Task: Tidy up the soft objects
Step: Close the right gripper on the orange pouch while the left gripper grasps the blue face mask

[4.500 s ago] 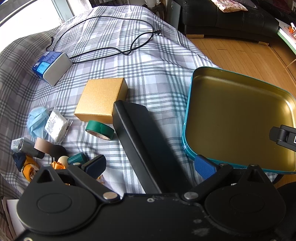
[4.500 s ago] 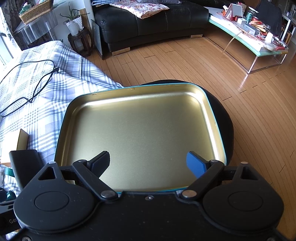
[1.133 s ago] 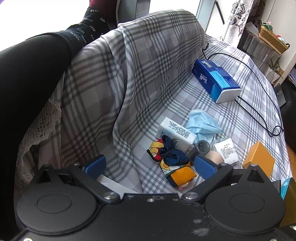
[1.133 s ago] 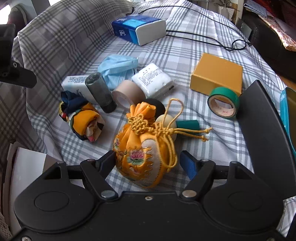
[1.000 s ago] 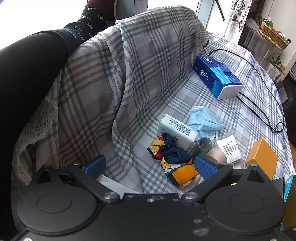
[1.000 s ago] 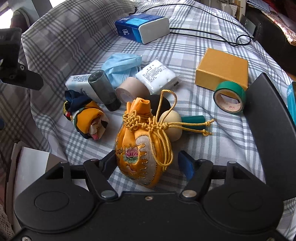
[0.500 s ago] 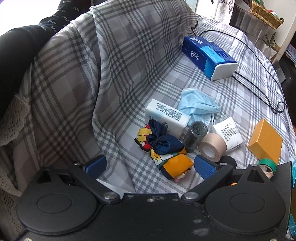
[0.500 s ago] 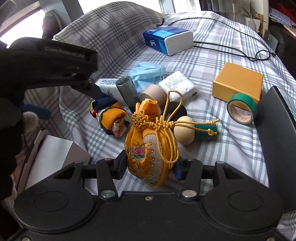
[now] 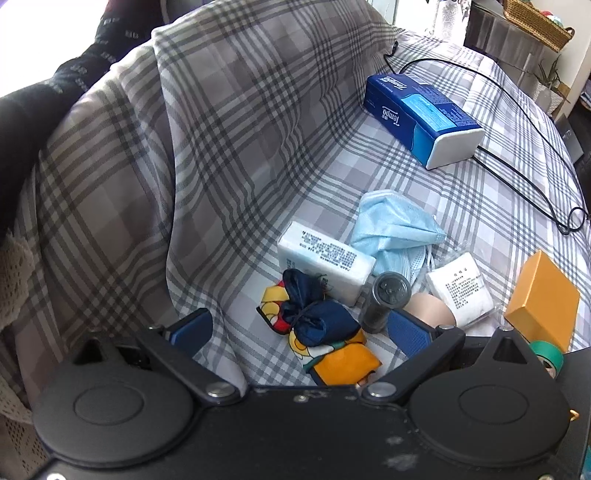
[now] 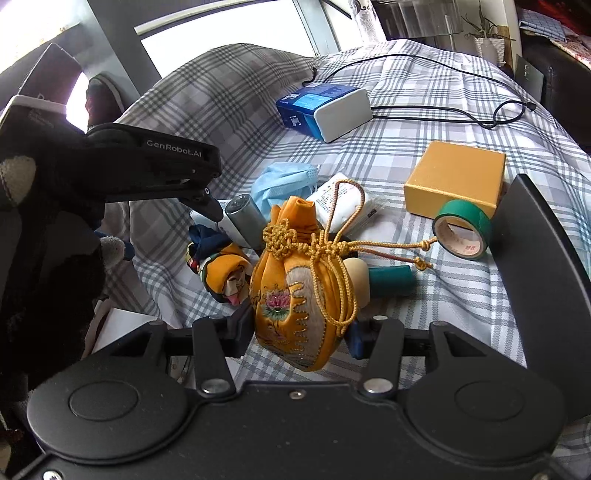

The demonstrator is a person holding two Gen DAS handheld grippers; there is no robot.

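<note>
Right claw [image 10: 301, 330]: my pads pinch the yellow drawstring pouch [image 10: 303, 291] low on its belly, so the cords hang clear.
Left claw [image 9: 297, 328]: spread wide over the knotted scarf bundle [image 9: 321, 325], likely next.
Around: hard clutter, green tape roll [image 10: 463, 230], on the plaid cloth [image 9: 221, 129].

Daylight pours from the window [image 10: 221, 29] behind, blown out to white glare. My views bend hard at the edges. The checked cloth [image 9: 369, 166] is bright and sharp; the dark sleeve [image 9: 22, 122], perhaps blurred, loses detail in shadow.
</note>
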